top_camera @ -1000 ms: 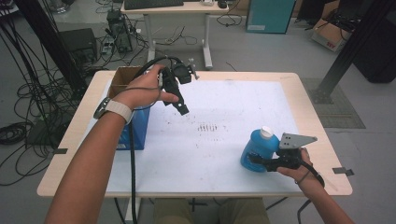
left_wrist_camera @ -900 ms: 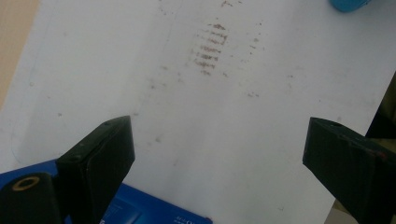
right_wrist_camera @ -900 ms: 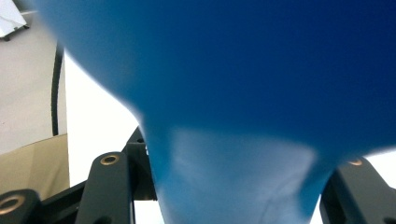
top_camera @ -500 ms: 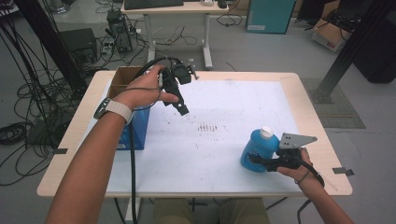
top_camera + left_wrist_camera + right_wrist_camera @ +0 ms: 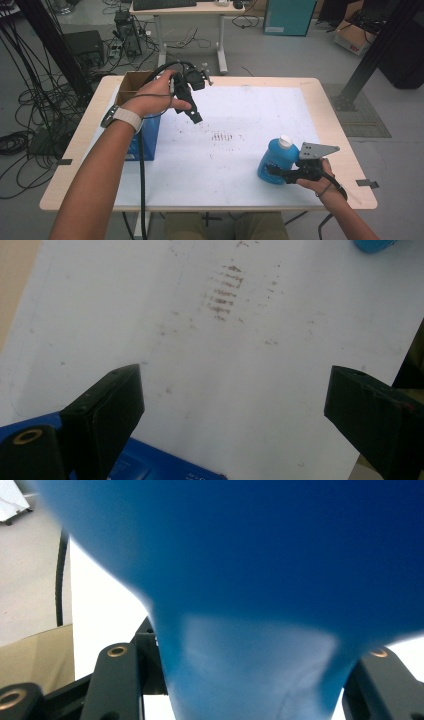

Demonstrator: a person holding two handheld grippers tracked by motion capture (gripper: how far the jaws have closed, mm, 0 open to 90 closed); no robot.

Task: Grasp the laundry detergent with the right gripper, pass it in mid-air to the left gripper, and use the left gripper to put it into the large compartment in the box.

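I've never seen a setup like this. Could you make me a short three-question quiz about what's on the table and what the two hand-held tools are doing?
1. True or false: the right gripper is shut on the blue bottle.
2. What colour is the bottle's cap?
3. The left gripper is: A) clamped on the blue box; B) held above the table with its jaws open and nothing between them; C) lying on the white sheet.

Key: 1 true. 2 white. 3 B; the left gripper view shows its jaws wide apart over the white sheet.
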